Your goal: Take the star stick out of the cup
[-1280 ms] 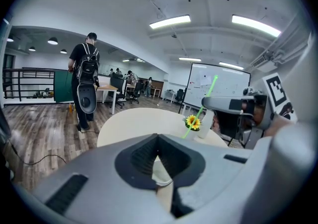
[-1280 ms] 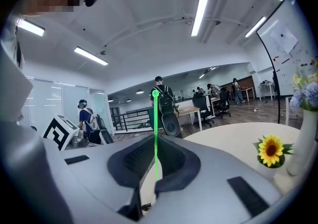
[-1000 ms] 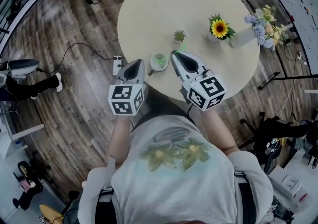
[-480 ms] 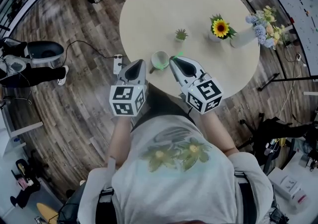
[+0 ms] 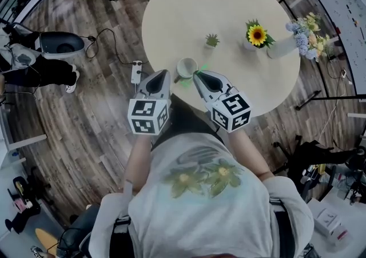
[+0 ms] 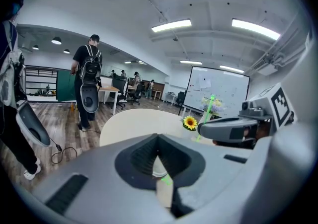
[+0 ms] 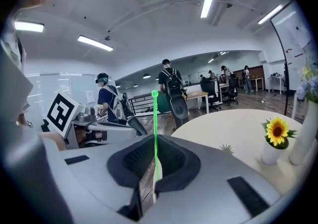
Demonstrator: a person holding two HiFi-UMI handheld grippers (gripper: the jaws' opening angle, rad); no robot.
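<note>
The right tool [image 5: 198,74] was clamped on the green star stick [image 7: 155,133], which stood upright between its jaws. The stick was just right of the white cup [image 5: 186,68] at the near edge of the round desk [image 5: 229,5]. Whether the stick's lower end was clear of the cup could not be told. The left tool [image 5: 165,73], just left of the cup, was closed on its handle. A potted sunflower [image 5: 257,35] stood farther right.

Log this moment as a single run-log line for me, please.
right tongs: shut on star stick | cup: upright, stick outside it | left tongs: at cup, grip unclear
</note>
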